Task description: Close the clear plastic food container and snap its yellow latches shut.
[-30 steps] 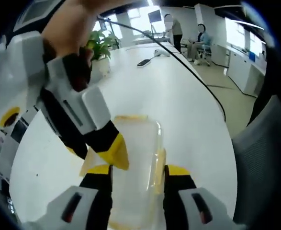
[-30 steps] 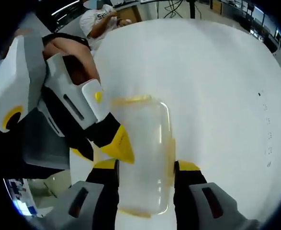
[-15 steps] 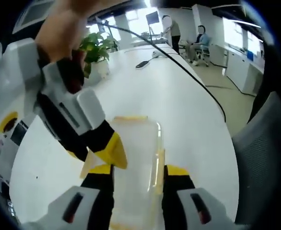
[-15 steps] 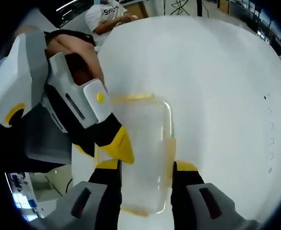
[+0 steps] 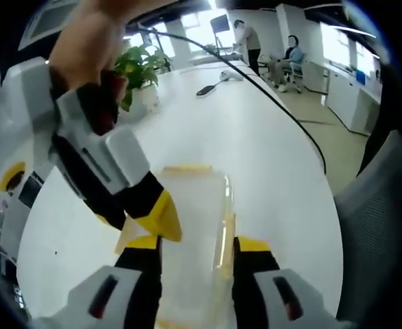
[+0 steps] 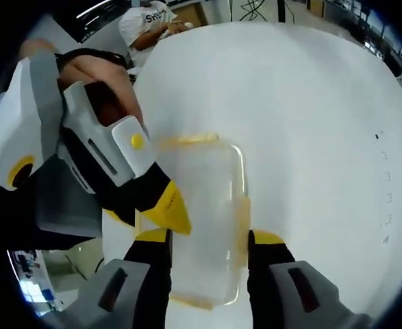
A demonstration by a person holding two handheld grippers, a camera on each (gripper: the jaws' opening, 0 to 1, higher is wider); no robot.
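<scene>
Left gripper view: looks down on a clear plastic food container (image 5: 194, 205) with yellow latches, lying flat on a big white table (image 5: 269, 144). Left gripper (image 5: 198, 243) set over the near part of the box, jaws wide apart, one black and yellow tip on each long side, very close to the walls. Hard to tell if squeezing or only standing beside. Right gripper (image 5: 161, 218) reaching in from the upper left of this view, one yellow tip down at the left edge of the box, just above the left gripper's own tip. Right gripper view: much the same, with the right gripper's jaws also wide and standing on both long sides of the box, tips close against it; again no way to tell if pressing. Seems the lid is already down on the box, lying flat and even, though hard to be sure through clear plastic. A yellow end latch (image 5: 187, 167) at the far short end looks folded down. A yellow side latch (image 5: 227, 232) runs along the right side, just beside a jaw tip; cannot tell if clicked. Probably near the end: closing done, snapping the side latches under way or left to do.
</scene>
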